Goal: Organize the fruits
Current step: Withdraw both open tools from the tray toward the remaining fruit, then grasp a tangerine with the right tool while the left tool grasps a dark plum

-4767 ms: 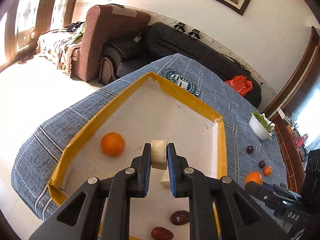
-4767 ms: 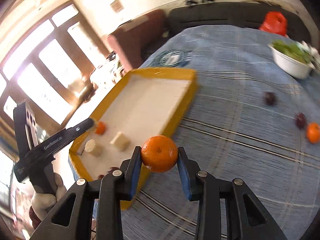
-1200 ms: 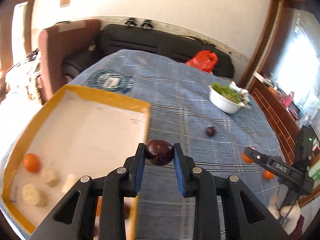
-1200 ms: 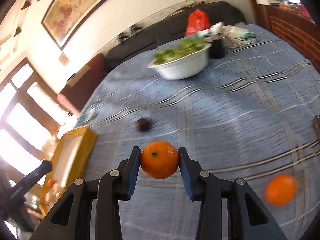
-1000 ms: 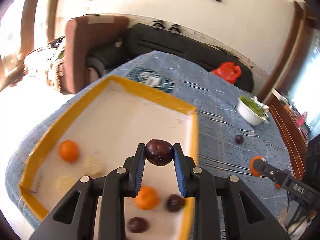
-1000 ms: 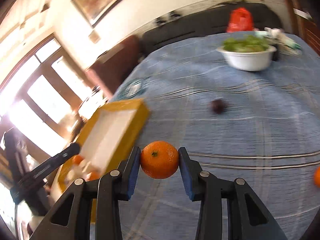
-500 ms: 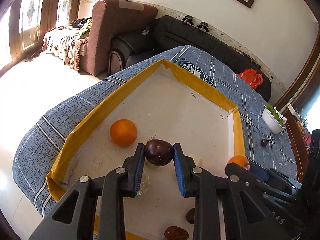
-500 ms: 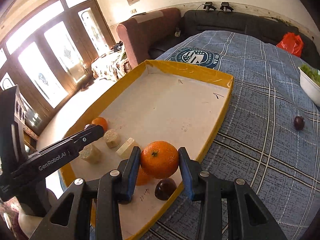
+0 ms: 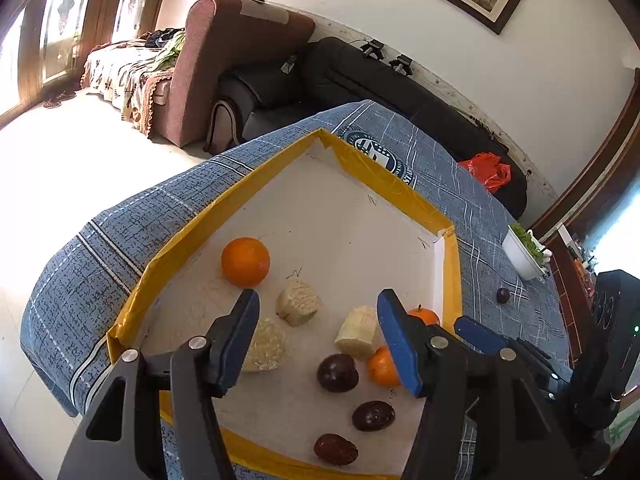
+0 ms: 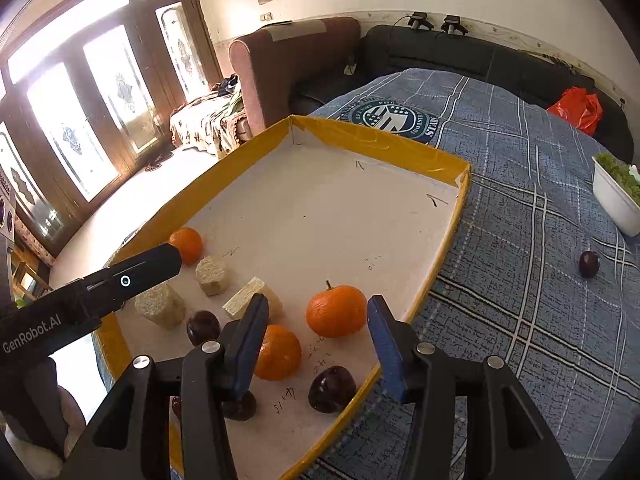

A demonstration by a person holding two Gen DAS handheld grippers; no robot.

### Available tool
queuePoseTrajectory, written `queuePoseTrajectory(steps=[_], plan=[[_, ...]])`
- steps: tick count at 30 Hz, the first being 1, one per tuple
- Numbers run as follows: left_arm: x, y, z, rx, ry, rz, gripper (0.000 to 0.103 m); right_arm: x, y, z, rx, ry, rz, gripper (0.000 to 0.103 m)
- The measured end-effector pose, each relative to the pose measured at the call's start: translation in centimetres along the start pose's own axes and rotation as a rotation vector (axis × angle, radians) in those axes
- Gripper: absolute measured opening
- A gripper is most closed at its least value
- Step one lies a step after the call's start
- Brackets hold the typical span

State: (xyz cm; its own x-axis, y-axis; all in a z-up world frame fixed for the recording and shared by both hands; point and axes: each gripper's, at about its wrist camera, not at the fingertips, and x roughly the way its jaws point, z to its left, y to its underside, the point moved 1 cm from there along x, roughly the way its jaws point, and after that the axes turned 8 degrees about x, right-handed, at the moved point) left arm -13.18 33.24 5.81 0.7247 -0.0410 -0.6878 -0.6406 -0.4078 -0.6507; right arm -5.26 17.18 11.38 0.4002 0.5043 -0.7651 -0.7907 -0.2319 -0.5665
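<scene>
A yellow-rimmed white tray [image 9: 192, 232] [image 10: 400, 144] lies on the blue checked cloth. In it lie oranges, dark plums and pale chunks. My left gripper [image 9: 320, 336] is open and empty above the tray; a dark plum [image 9: 337, 373] lies just below it, with a pale chunk [image 9: 358, 333] and an orange [image 9: 382, 368] beside it. My right gripper [image 10: 316, 344] is open and empty over the tray's near corner; an orange [image 10: 336, 311] rests on the tray floor between its jaws. Another orange [image 10: 278, 352] and a plum [image 10: 332, 389] lie close by.
One dark plum [image 10: 589, 264] [image 9: 502, 295] lies on the cloth outside the tray. A white bowl of greens [image 10: 616, 196] [image 9: 524, 256] stands at the table's far right. A red bag [image 10: 576, 110], a black sofa and a brown armchair [image 9: 236, 64] lie beyond the table.
Both grippers have opened. The left one let go of the dark plum and the right one let go of the orange; both fruits now rest in the tray.
</scene>
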Motion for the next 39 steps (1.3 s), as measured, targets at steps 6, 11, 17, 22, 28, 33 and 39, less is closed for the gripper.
queuePoseTrajectory(steps=[6,11,17,22,28,33,39], plan=[[-1.9,0.2,-1.7,0.001,0.020,-0.019,0.073,-3.0,1.1,-2.3,0.057,0.005,-0.035,0.064],[-3.1,0.5,-5.0,0.067,0.050,-0.023,0.076,-5.9,3.1,-5.7,0.119,0.026,-0.063,0.064],[-3.5,1.9,-10.9,0.197,0.109,-0.005,0.082,-12.0,6.9,-13.9,0.276,0.099,-0.155,0.064],[-1.2,4.4,-16.4,0.309,0.171,0.072,0.084,-18.1,9.9,-24.2,0.438,0.272,-0.232,0.067],[2.2,7.8,-21.6,0.421,0.223,0.187,0.084,-22.6,13.3,-32.7,0.642,0.374,-0.262,0.067],[4.3,9.2,-24.5,0.488,0.200,0.214,0.084,-21.5,13.2,-33.7,0.672,0.374,-0.237,0.067],[7.1,9.1,-25.3,0.485,0.174,0.239,0.084,-17.6,11.6,-34.4,0.646,0.399,-0.166,0.067]])
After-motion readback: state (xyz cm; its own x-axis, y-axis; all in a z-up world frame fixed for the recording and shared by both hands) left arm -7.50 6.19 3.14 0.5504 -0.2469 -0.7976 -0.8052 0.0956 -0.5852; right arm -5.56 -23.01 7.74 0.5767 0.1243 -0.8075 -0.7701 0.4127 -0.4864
